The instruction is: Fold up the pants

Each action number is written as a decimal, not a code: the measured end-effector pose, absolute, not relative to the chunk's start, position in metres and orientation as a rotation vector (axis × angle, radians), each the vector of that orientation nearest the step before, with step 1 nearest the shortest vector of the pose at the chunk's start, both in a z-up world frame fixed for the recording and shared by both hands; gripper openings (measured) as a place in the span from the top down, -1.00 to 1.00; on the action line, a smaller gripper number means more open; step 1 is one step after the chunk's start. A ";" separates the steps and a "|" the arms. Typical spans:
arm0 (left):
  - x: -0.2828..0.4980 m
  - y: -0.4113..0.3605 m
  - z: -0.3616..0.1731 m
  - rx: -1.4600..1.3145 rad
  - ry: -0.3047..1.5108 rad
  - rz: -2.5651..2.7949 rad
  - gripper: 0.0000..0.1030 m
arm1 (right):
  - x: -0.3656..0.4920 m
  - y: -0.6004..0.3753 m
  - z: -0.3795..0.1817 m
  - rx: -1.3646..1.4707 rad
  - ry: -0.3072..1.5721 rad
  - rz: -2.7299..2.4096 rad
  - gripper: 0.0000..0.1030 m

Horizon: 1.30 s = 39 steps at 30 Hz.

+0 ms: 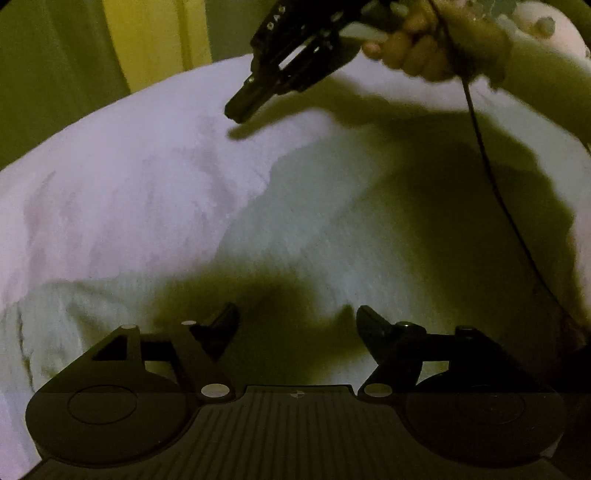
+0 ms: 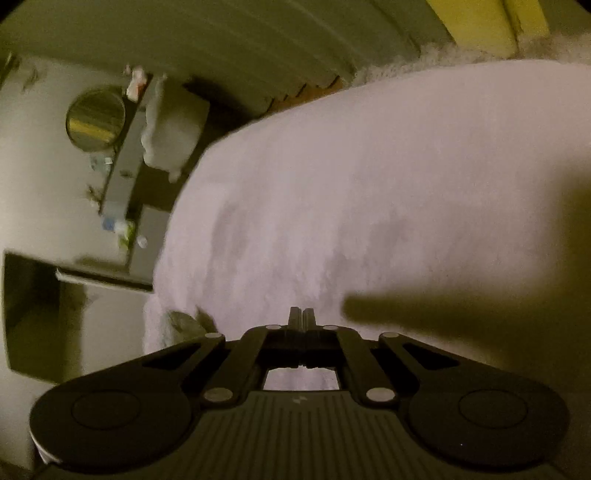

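The left tool [image 1: 297, 314] has its two fingers spread wide apart, with nothing between them. It hangs just above a pale, whitish cloth [image 1: 314, 229] that lies in the near part of the left wrist view; this looks like the pants, though the light is dim and the picture soft, so its shape and edges are hard to make out. A dark shadow falls on the cloth between and ahead of the fingers.

The right tool [image 2: 302, 314] has its fingers pressed together, and nothing shows between them. In the left wrist view the right tool [image 1: 240, 107] points down and to the left, its tips just above the bed and casting a small shadow below them. A hand [image 1: 424, 44] grips its handle at the top of that view, and a thin black cable [image 1: 480, 147] trails down from it across the right side.

Beyond both tools spreads the bed [image 2: 369, 177], covered in a fuzzy, pale lilac blanket with faint wrinkles. The whitish cloth lies on top of it, on the side near the left tool.

Past the bed's edge in the right wrist view, a round mirror [image 2: 95, 119] and a cluttered shelf [image 2: 118, 192] sit against a light wall. A yellow strip [image 2: 484, 26] stands behind the bed's far side.
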<state>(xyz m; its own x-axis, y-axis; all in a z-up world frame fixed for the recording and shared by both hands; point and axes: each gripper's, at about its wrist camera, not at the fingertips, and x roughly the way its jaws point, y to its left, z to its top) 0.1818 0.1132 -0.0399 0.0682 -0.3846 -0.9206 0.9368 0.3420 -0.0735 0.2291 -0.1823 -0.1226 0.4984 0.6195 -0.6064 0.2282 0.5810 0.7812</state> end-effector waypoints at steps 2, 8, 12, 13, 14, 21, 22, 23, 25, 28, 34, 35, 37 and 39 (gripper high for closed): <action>0.175 0.119 -0.044 0.665 1.107 -1.110 -0.47 | 0.231 -0.175 -0.122 0.971 1.143 0.323 0.82; 0.173 0.117 -0.065 0.695 1.176 -1.094 -0.41 | 0.220 -0.172 -0.132 0.833 1.340 0.313 0.17; 0.170 0.116 -0.074 0.746 1.184 -1.103 -0.45 | 0.219 -0.176 -0.147 0.937 1.396 0.370 0.14; 0.167 0.117 -0.075 0.769 1.168 -1.114 -0.48 | 0.218 -0.173 -0.148 0.947 1.415 0.397 0.17; 0.164 0.117 -0.076 0.785 1.157 -1.120 -0.50 | 0.218 -0.171 -0.147 0.951 1.425 0.417 0.23; 0.153 0.119 -0.086 0.791 1.136 -1.137 -0.81 | 0.224 -0.157 -0.151 1.017 1.453 0.552 0.36; 0.148 0.121 -0.085 0.792 1.133 -1.137 -0.82 | 0.225 -0.153 -0.160 1.034 1.487 0.542 0.35; 0.147 0.122 -0.085 0.792 1.130 -1.139 -0.82 | 0.226 -0.149 -0.167 1.042 1.513 0.546 0.35; 0.146 0.125 -0.084 0.785 1.129 -1.147 -0.82 | 0.226 -0.145 -0.175 1.049 1.542 0.539 0.34; 0.148 0.129 -0.085 0.759 1.138 -1.151 -0.82 | 0.223 -0.158 -0.169 1.057 1.569 0.512 0.36; 0.149 0.132 -0.086 0.730 1.145 -1.140 -0.87 | 0.211 -0.172 -0.182 1.128 1.584 0.494 0.34; 0.150 0.133 -0.082 0.727 1.148 -1.138 -0.87 | 0.212 -0.169 -0.185 1.171 1.562 0.516 0.34; 0.150 0.134 -0.080 0.722 1.159 -1.134 -0.87 | 0.217 -0.159 -0.196 1.221 1.542 0.561 0.29; 0.152 0.134 -0.079 0.714 1.171 -1.130 -0.87 | 0.224 -0.150 -0.203 1.221 1.548 0.548 0.29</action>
<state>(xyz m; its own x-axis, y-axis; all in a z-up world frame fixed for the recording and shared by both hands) 0.1517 0.1337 -0.0786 -0.0102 -0.3035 -0.9528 0.9413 0.3187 -0.1116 0.2243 -0.1500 -0.2033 0.0609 0.8959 -0.4400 0.4200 0.3769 0.8256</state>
